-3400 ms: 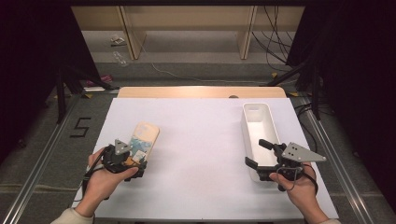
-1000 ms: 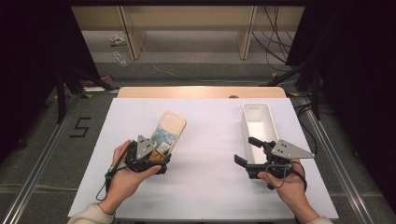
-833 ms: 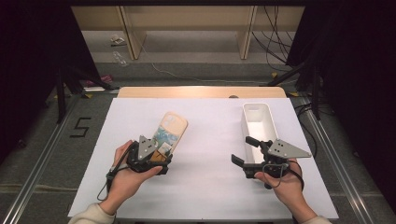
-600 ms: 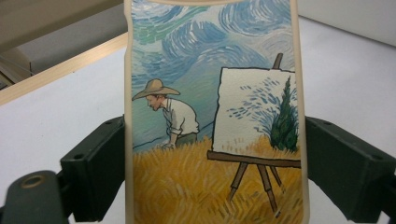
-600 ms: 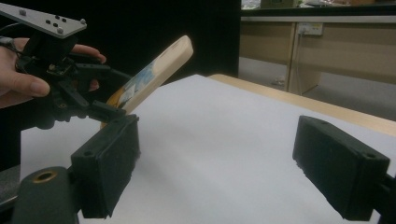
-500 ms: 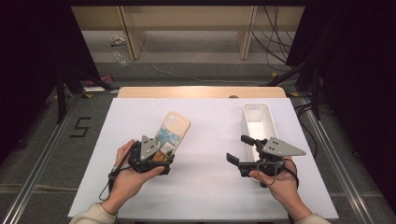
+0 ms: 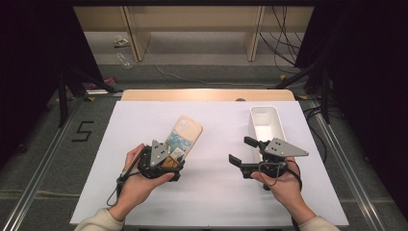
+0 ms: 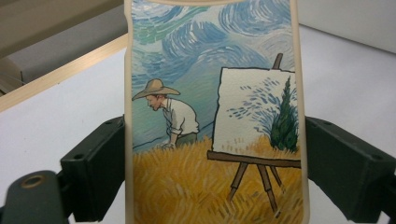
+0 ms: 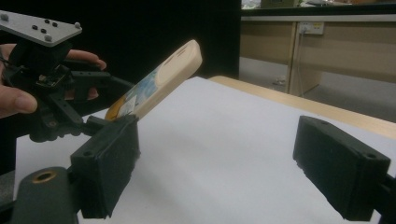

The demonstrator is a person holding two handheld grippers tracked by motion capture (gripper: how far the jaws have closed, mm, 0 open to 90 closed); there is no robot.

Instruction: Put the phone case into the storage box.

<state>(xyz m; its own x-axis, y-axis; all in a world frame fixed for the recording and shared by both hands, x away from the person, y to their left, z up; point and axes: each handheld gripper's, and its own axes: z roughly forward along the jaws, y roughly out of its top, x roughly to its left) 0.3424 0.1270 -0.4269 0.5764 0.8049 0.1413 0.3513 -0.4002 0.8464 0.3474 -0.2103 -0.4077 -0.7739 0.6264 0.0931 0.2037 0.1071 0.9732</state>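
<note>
A cream phone case [image 7: 184, 135] with a painted picture of a man at an easel is lifted off the white table [image 7: 211, 197], tilted up and away. My left gripper [image 7: 172, 158] is shut on its lower end; in the left gripper view the two black pads press the long edges of the case [image 8: 210, 93]. My right gripper [image 7: 239, 150] hovers to the right, open with nothing in it, jaws pointing left at the case. In the right gripper view the case [image 9: 161, 81] rises beyond the right gripper [image 9: 219, 158], held by the left gripper's body [image 9: 51, 93].
A long white bin [image 7: 264, 120] stands on the table at the back right, just behind my right hand. A wooden strip [image 7: 207, 95] borders the table's far edge. Cables and shelving lie on the floor beyond.
The left gripper has carried the case from the table's left toward the middle. The right gripper has drifted left, away from the bin, over the last second.
</note>
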